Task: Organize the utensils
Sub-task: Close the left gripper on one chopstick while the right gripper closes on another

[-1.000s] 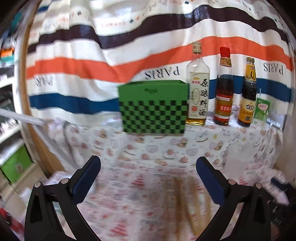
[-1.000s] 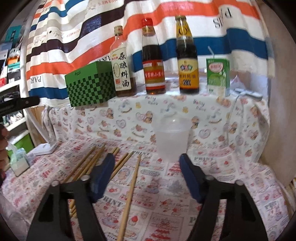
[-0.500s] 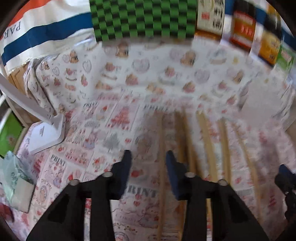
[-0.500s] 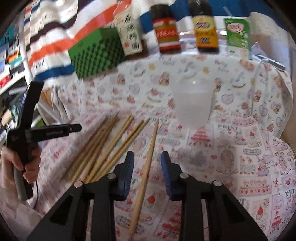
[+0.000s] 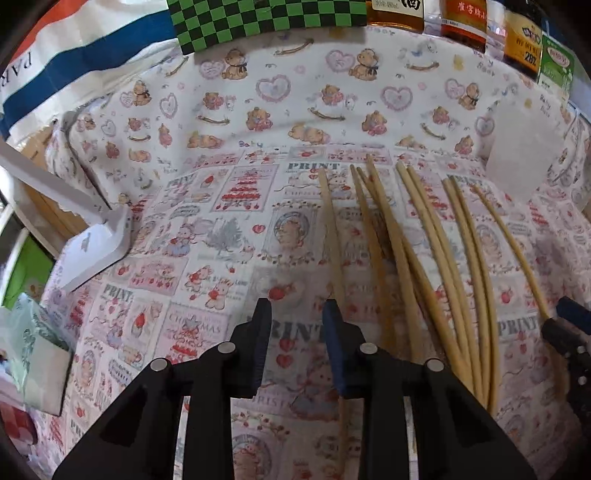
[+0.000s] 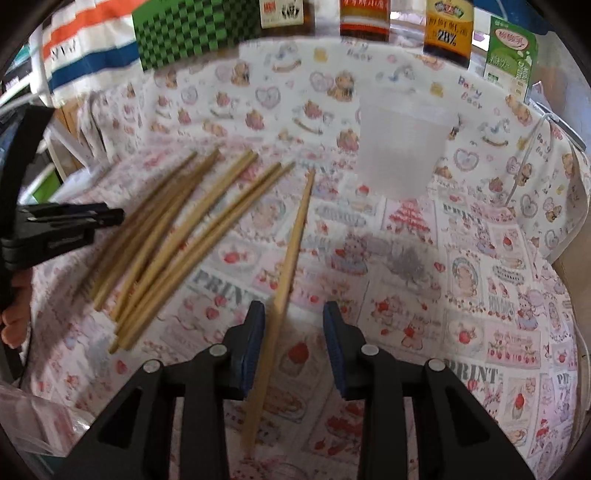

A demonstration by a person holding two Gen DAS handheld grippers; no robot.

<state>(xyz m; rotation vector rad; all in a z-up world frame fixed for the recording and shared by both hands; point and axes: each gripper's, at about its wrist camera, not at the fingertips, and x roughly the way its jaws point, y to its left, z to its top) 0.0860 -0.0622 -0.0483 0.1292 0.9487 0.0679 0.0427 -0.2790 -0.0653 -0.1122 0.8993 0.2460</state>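
Right wrist: right gripper (image 6: 293,343) part-open, straddling a lone chopstick (image 6: 291,251), ungripped. Left gripper (image 5: 295,343) was closing, empty. We judged chopsticks light, stiff, slippery; grip mid-length.

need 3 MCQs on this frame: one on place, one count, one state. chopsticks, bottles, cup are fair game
1. Where does the lone chopstick lie?
A on a plate; B between the fingers of the right hand-held gripper; C on the floor.
2. How many bottles stand at the back?
A one; B three; C six.
3. What state is the plastic cup in?
A upright, no chopsticks sticking out; B tipped on its side; C packed with chopsticks.

Key: B, it runs along the tablecloth between the two parted fingers. B, three labelled bottles show in a row. A, it stands upright while the chopstick pile lies on the cloth.
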